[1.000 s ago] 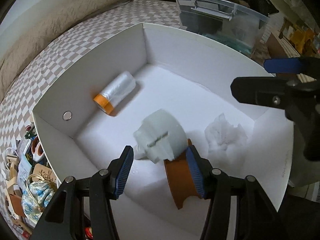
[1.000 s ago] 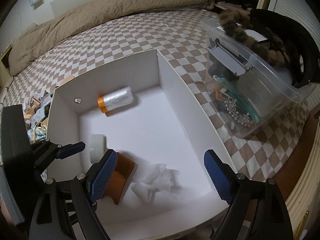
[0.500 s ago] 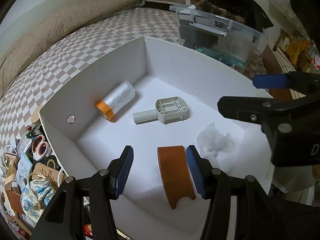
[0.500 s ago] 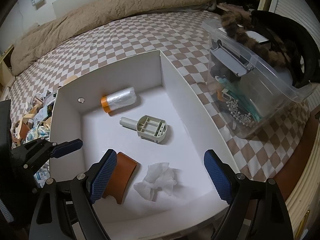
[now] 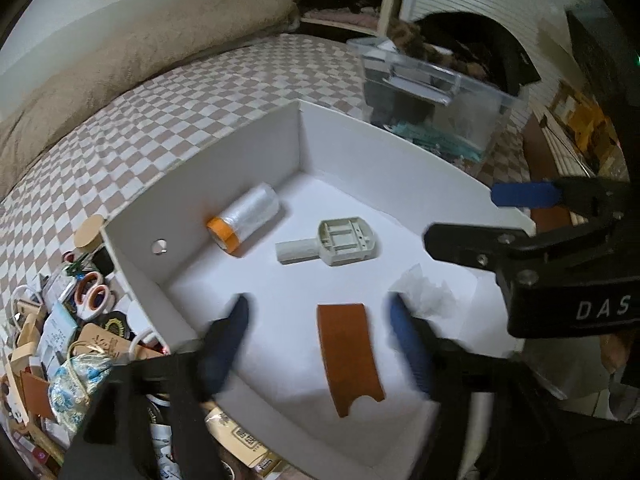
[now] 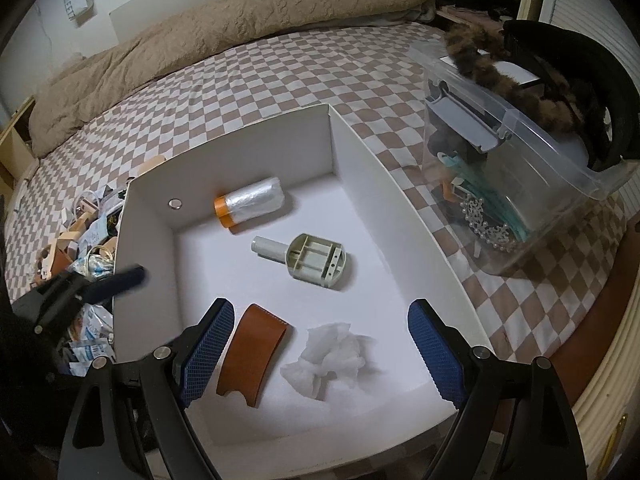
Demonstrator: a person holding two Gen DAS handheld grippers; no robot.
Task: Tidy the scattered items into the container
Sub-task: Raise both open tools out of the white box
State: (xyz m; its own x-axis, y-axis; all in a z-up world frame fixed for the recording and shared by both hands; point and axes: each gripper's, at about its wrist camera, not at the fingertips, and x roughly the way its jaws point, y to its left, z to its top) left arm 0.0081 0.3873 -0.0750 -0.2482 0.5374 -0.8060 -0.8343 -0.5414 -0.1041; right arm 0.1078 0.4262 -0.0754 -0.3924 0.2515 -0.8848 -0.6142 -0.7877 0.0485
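A white box [image 5: 132, 248] [image 6: 144, 248] stands on the checkered bed. In it lie a grey plastic part with a handle [image 5: 340, 242] [image 6: 308, 258], a clear roll with an orange end [image 5: 244, 220] [image 6: 250, 202], a curved brown leather piece [image 5: 348, 356] [image 6: 254, 354] and a crumpled tissue [image 5: 426, 294] [image 6: 328, 358]. My left gripper [image 5: 320, 340] is open and empty above the box's near edge, blurred. My right gripper [image 6: 320, 348] is open and empty above the box's near end.
A pile of scattered small items [image 5: 60, 344] [image 6: 76, 240], with scissors and a blue patterned pouch, lies left of the box. A clear plastic bin [image 5: 432, 108] [image 6: 520, 176] with accessories stands to the right. A beige quilt [image 6: 224, 28] lies at the far side.
The grey part dropped from my left gripper and came to rest in the box's middle. My left gripper has pulled back and up. The right gripper has barely moved.
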